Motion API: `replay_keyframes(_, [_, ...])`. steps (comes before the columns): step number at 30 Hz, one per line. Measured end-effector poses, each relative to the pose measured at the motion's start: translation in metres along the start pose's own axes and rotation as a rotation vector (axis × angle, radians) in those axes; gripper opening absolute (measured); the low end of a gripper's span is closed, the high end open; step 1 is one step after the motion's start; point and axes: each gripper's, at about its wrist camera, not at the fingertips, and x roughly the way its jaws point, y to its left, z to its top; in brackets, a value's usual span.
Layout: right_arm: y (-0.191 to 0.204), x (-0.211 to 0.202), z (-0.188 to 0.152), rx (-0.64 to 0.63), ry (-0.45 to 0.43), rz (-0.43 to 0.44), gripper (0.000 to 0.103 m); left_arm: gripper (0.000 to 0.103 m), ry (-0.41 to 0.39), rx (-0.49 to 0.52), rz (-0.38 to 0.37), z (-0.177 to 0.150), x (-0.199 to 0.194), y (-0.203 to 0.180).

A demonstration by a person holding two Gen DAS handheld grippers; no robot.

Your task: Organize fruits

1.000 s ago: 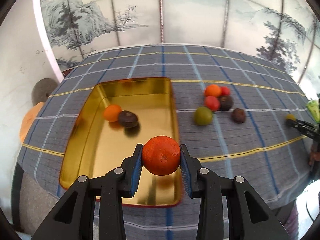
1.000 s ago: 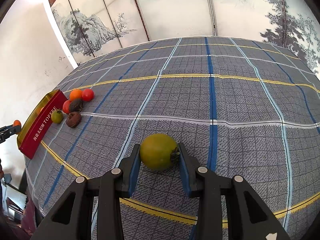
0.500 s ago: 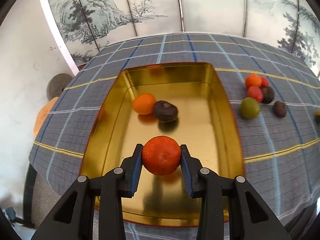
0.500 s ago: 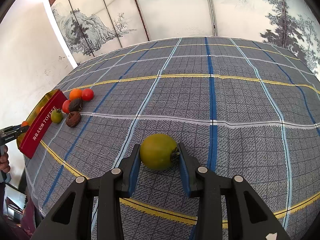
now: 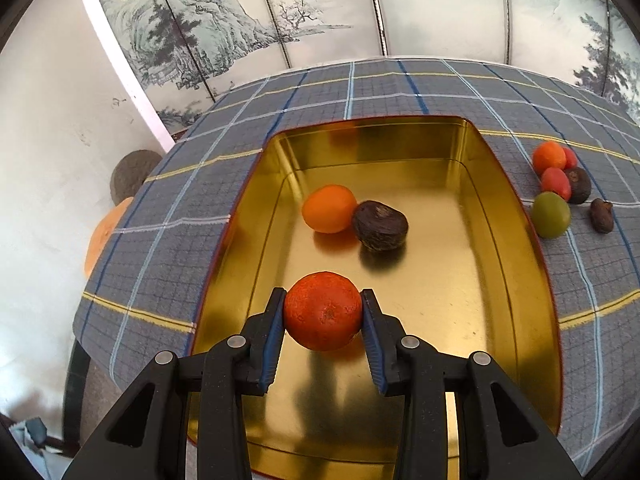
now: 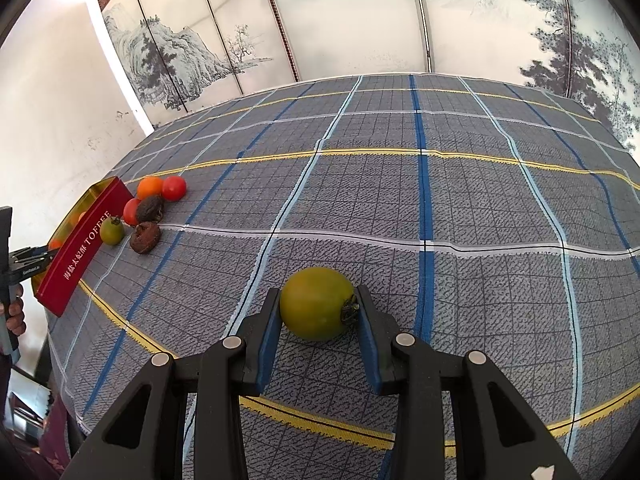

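My left gripper (image 5: 323, 312) is shut on a red-orange mandarin (image 5: 322, 316) and holds it over the near part of a gold tin tray (image 5: 516, 280). An orange fruit (image 5: 329, 208) and a dark wrinkled fruit (image 5: 380, 225) lie in the tray. My right gripper (image 6: 316, 308) is shut on a green tomato (image 6: 316, 303), low over the checked cloth. A cluster of loose fruit lies right of the tray: a green one (image 5: 550, 214), red ones (image 5: 556, 182), an orange one (image 5: 548, 157) and dark ones (image 5: 578, 185).
The tray's red side (image 6: 82, 248) reads TOFFEE in the right wrist view, with the fruit cluster (image 6: 148, 210) beside it. The table's left and front edges drop off near the tray. A painted folding screen (image 6: 360, 20) stands behind the table.
My left gripper has carried the mandarin left and forward from the tray's right rim to over its inside. The right gripper has stayed still with the green tomato.
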Motion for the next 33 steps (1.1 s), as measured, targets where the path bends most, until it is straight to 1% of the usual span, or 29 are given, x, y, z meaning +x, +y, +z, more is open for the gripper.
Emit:
replay_keyframes(4, [0.000,0.000,0.000,-0.001,0.000,-0.002,0.033,0.038,0.002,-0.004,0.019,0.004,0.004,0.004])
replay_keyframes(8, [0.000,0.000,0.000,-0.002,0.000,-0.002,0.033,0.039,0.032,-0.026,0.025,0.007,0.012,0.009])
replay_keyframes(10, [0.001,0.000,0.000,-0.002,0.000,-0.002,0.033,0.042,0.034,-0.040,0.025,0.007,0.012,0.010])
replay_keyframes(11, [0.000,0.000,0.000,-0.002,0.001,-0.003,0.033,0.047,0.025,-0.044,0.030,0.008,0.010,0.011])
replay_keyframes(12, [0.000,0.000,0.000,-0.003,0.001,-0.004,0.033,0.056,0.013,-0.046,0.035,0.008,0.008,0.011])
replay_keyframes(13, [0.000,0.000,0.000,-0.004,0.001,-0.004,0.033,0.062,-0.008,-0.048,0.043,0.008,0.004,0.012])
replay_keyframes(14, [-0.001,-0.001,0.000,-0.005,0.001,-0.006,0.033,0.071,-0.028,-0.049,0.052,0.008,0.000,0.012])
replay_keyframes(15, [-0.001,-0.001,0.000,-0.005,0.001,-0.006,0.033,0.074,-0.049,-0.051,0.062,0.008,-0.003,0.013])
replay_keyframes(17, [-0.001,-0.001,0.000,-0.006,0.002,-0.007,0.033,0.075,-0.072,-0.063,0.059,0.008,-0.011,0.015])
replay_keyframes(19, [0.000,-0.001,0.000,-0.007,0.002,-0.008,0.033,0.075,-0.078,-0.098,0.021,0.006,-0.019,0.021])
replay_keyframes(21, [-0.002,-0.001,0.000,-0.010,0.002,-0.012,0.033,0.075,-0.093,-0.163,-0.055,0.000,-0.031,0.028])
replay_keyframes(23, [-0.001,-0.001,0.000,-0.013,0.002,-0.016,0.033,0.075,-0.109,-0.213,-0.116,-0.007,-0.044,0.030])
replay_keyframes(29, [0.000,-0.003,-0.001,-0.012,-0.002,-0.035,0.033,0.075,-0.145,-0.237,-0.210,-0.034,-0.078,0.014])
replay_keyframes(31, [0.002,-0.004,-0.001,-0.017,-0.002,-0.047,0.033,0.076,-0.159,-0.236,-0.248,-0.043,-0.088,0.006])
replay_keyframes(33, [0.001,-0.007,-0.002,-0.009,-0.003,-0.053,0.032,0.076,-0.156,-0.245,-0.301,-0.050,-0.098,-0.001])
